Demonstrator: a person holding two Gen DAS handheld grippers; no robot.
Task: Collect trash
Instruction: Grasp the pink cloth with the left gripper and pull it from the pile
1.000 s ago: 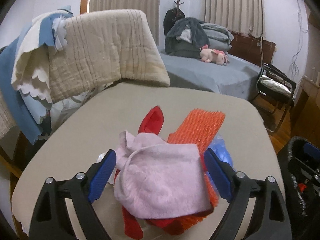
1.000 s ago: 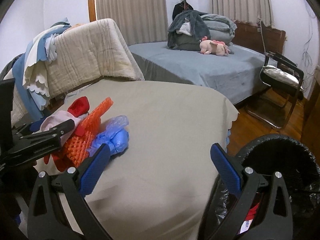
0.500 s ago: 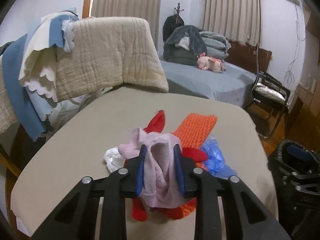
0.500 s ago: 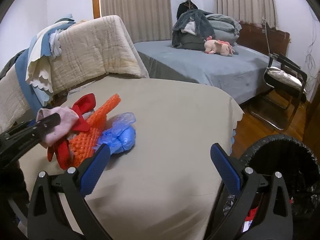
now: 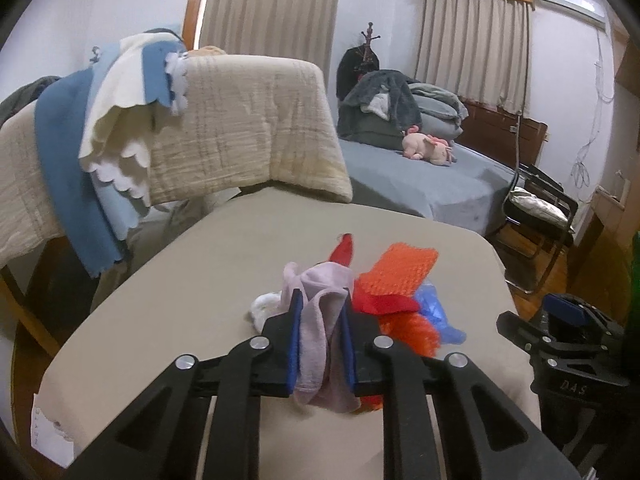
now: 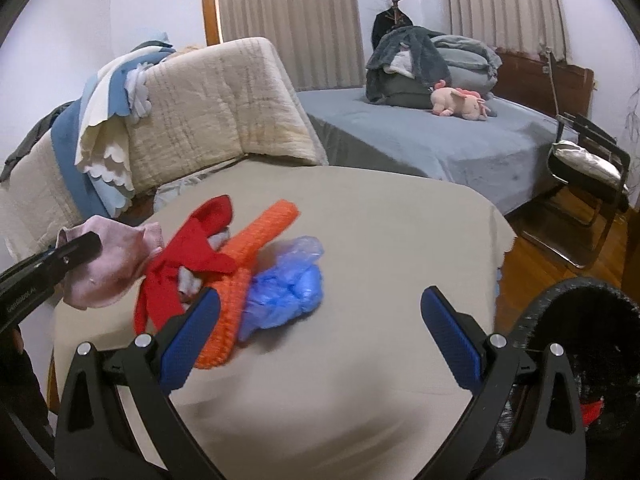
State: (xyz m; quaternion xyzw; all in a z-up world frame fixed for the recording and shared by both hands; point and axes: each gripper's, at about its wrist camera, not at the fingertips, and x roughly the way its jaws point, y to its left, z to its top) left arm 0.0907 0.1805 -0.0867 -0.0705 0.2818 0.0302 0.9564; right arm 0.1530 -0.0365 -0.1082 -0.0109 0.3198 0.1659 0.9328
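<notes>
Two grippers work the trash pile: the left gripper, jaws having just closed, pinches the pink cloth clear of the surface; the right gripper, jaws wide, waits near the bin, probably its destination.

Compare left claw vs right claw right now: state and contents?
The left claw is shut on the pink cloth, having just closed; the right claw is open and empty. Left has the cloth raised off the table; right hovers near the orange mesh and bin. Both have blue pads.
</notes>
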